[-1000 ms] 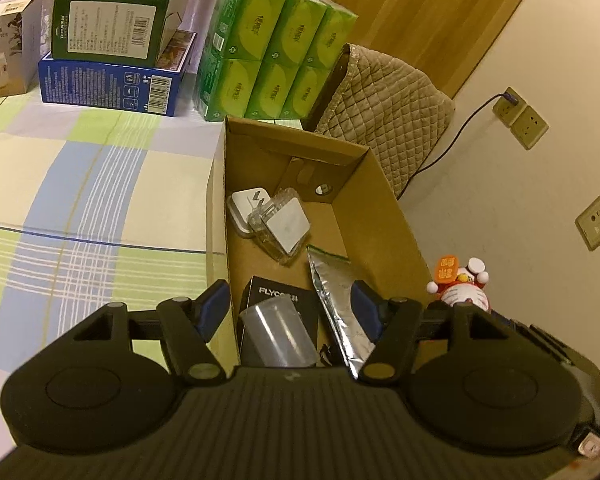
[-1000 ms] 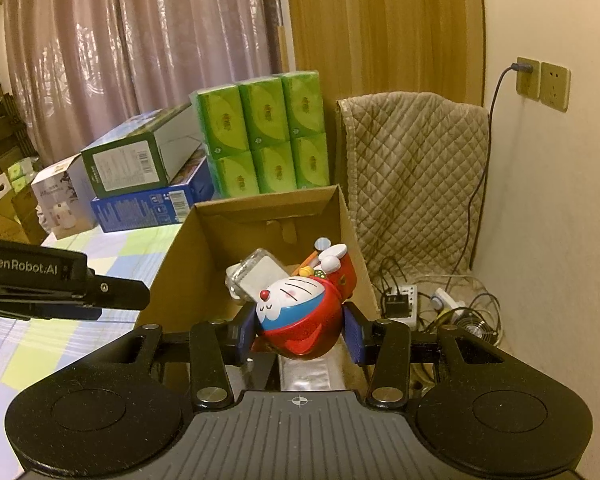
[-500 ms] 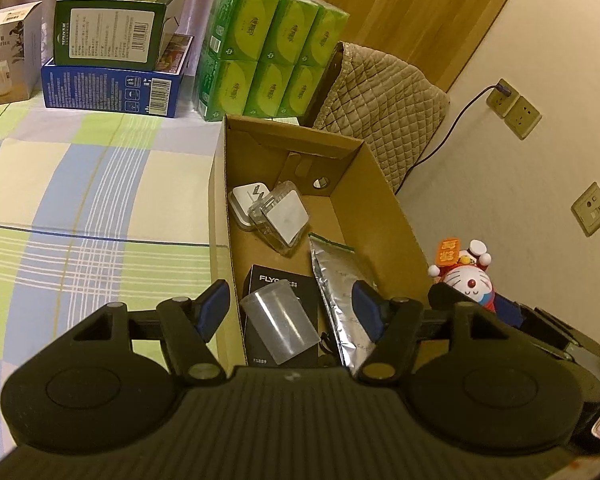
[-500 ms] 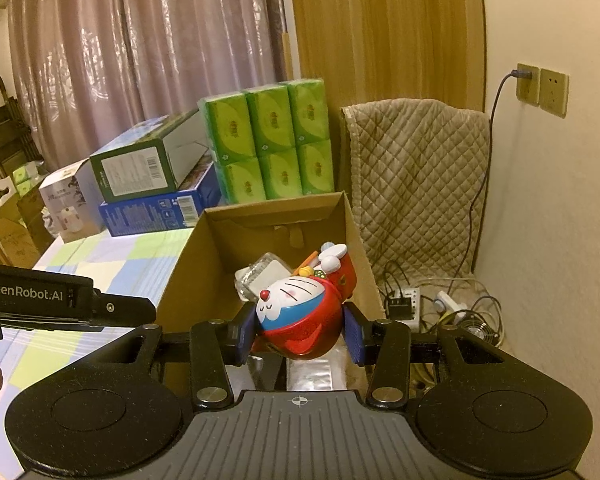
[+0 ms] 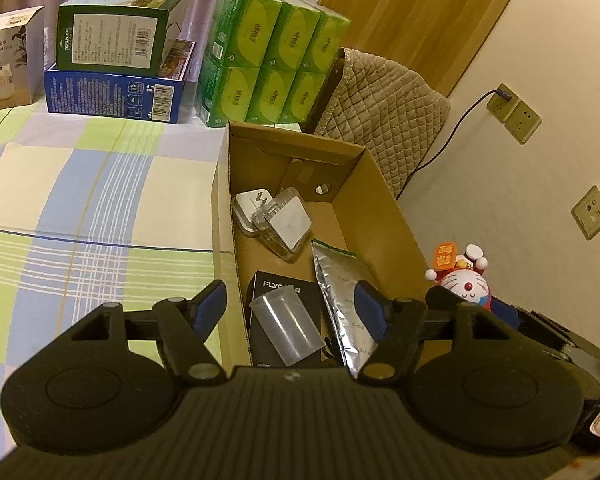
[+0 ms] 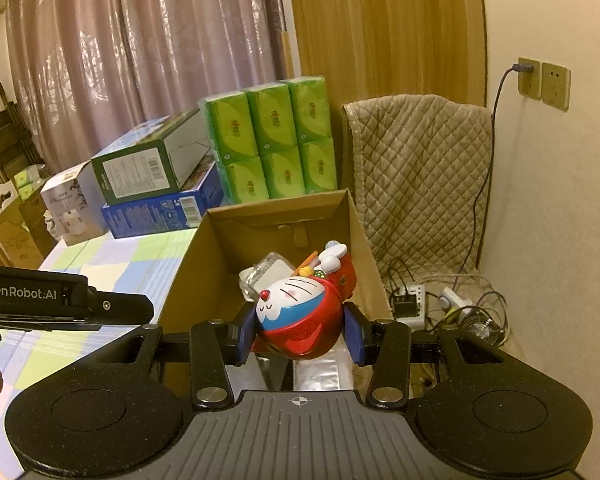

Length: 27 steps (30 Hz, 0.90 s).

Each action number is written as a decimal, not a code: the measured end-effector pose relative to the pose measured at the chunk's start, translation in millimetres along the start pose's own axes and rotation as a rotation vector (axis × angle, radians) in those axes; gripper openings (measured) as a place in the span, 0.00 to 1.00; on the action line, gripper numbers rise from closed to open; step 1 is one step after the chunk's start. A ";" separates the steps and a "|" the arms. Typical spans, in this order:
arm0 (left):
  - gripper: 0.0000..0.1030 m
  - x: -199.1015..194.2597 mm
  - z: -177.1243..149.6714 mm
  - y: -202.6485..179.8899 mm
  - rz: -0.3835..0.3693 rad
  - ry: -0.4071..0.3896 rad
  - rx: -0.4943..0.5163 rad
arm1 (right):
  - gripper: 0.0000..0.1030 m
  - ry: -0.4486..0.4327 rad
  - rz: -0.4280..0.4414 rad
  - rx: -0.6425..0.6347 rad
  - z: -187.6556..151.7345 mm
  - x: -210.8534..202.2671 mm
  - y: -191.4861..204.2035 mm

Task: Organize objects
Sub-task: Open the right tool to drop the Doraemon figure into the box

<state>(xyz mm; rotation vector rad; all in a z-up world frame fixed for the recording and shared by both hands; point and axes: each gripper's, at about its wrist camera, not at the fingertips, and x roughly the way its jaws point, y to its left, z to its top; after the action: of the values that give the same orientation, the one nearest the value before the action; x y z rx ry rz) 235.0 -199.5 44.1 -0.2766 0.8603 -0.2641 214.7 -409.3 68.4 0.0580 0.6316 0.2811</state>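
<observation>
My right gripper point(image 6: 300, 332) is shut on a red and white cat figurine point(image 6: 300, 312), held above the near end of an open cardboard box point(image 6: 204, 248). In the left wrist view the figurine point(image 5: 466, 286) shows just past the box's right wall point(image 5: 396, 220). Inside the box lie a white charger point(image 5: 252, 208), a clear case point(image 5: 286, 226), a black box point(image 5: 276, 286), a clear plastic vial point(image 5: 286, 330) and a silver pouch point(image 5: 344, 292). My left gripper point(image 5: 290, 310) is open, hovering over the box's near end with nothing between its fingers.
The box stands on a checked cloth point(image 5: 80, 200). Behind it are green tissue packs point(image 5: 268, 68), a green carton on a blue carton point(image 5: 116, 92) and a white carton point(image 5: 8, 68). A quilted chair back point(image 6: 416, 168), wall sockets point(image 6: 544, 84) and floor cables point(image 6: 440, 296) are at the right.
The right gripper has risen and drawn back a little with the figurine still in it. The left gripper has pulled back slightly and stays open.
</observation>
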 end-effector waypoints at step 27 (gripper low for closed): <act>0.93 -17.6 -18.9 15.0 0.053 -0.028 0.021 | 0.71 -0.028 0.038 0.079 -9.0 -19.5 -14.4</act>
<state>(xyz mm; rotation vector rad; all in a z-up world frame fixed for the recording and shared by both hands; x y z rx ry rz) 211.1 -182.0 39.6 -0.2376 0.8355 -0.2194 197.8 -428.8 70.4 0.1499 0.6140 0.2919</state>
